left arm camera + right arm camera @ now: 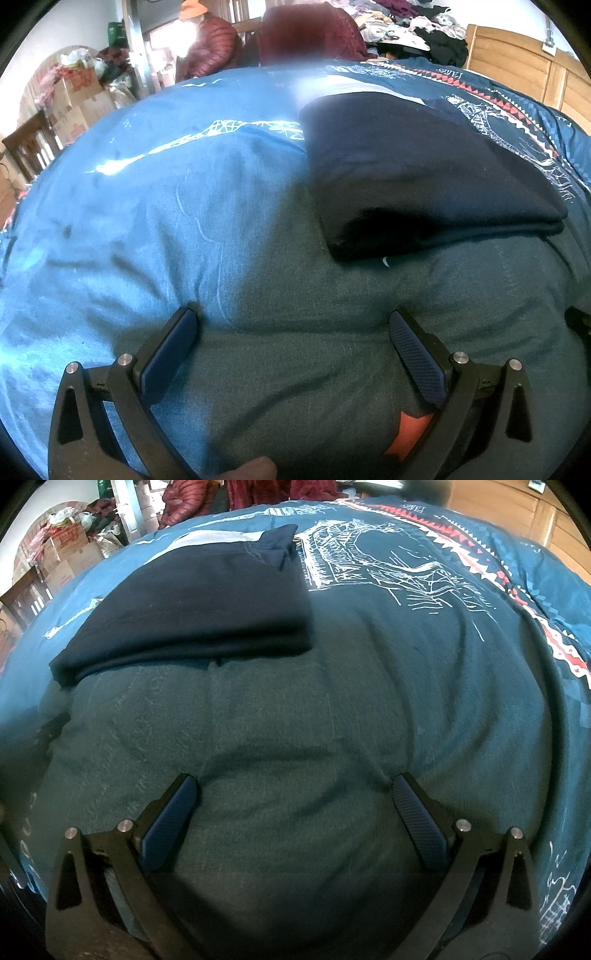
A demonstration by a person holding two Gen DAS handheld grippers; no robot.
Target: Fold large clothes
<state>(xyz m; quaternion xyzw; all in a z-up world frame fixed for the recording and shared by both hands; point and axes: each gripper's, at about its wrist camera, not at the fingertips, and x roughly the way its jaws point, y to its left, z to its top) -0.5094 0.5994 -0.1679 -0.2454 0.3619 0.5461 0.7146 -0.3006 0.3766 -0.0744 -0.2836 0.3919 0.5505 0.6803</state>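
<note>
We note both claws wide, empty: left gripper point(293, 325), right gripper point(295, 790), textured blue pads. Navy garment point(417, 177), folded rectangular, soft knit, on rumpled teal quilt point(147, 221).

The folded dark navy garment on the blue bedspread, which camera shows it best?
The right wrist view: the folded dark navy garment lies whole in frame, stitched hem and far corner sharp. The left wrist view shows it larger, but its far end washes out in glare. Both grippers are open, clear of it.
</note>
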